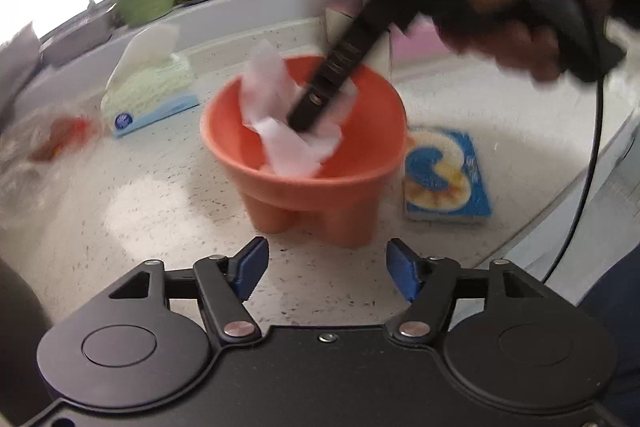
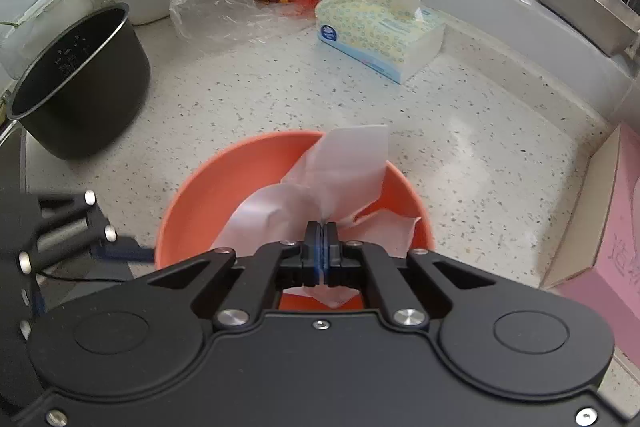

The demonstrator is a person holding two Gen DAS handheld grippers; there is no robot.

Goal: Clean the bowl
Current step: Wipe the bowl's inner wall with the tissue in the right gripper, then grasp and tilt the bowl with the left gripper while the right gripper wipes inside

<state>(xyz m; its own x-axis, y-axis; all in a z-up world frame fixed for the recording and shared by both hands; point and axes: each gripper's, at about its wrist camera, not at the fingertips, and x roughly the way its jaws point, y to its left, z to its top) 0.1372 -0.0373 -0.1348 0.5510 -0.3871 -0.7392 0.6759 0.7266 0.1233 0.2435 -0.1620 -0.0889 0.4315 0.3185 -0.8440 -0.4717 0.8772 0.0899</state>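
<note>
Bowl (image 1: 304, 151) sits on the counter (image 1: 160, 219), tissue pack (image 1: 150, 87) behind it. Right gripper (image 2: 321, 247), clenched on the tissue (image 2: 332, 183), reaches down inside the bowl. Left gripper (image 1: 326, 273) gapes empty just short of bowl's near side, so wiping falls to the right.

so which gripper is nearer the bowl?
Right. The right gripper is inside the bowl, shut on the tissue; the left gripper is open, short of it.
</note>
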